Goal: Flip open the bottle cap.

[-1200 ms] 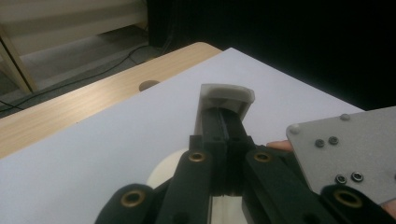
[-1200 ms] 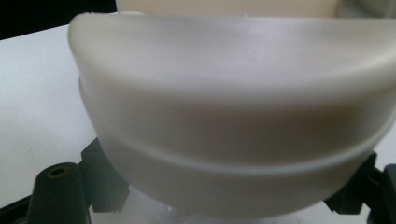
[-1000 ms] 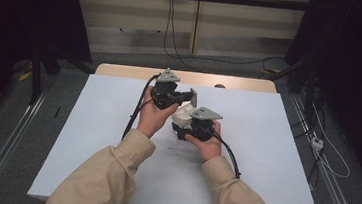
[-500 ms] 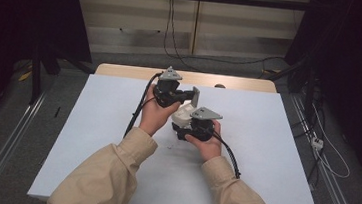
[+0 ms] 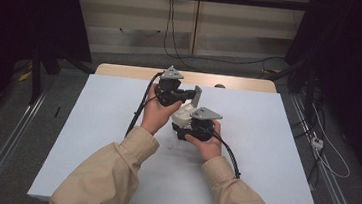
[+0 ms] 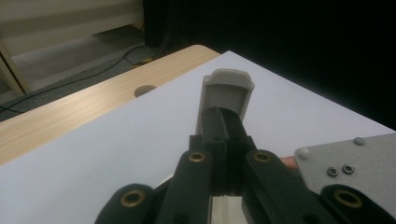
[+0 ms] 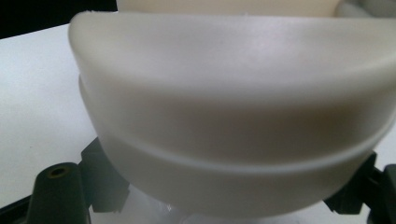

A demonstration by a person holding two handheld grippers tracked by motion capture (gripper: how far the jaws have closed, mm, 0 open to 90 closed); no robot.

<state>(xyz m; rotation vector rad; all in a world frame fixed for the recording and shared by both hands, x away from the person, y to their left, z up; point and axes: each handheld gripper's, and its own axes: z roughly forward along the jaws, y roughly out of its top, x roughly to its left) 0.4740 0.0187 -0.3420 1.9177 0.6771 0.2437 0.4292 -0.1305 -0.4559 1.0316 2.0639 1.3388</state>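
White-topped table fills centre of the high view, bare wooden strip along its far edge with a small round hole at upper centre; a few tiny specks on the white near centre.

No readable text, labels, brand marks, numbers or signs in any of the views: the table, both grippers and the pale plastic parts they hold carry no legible markings.
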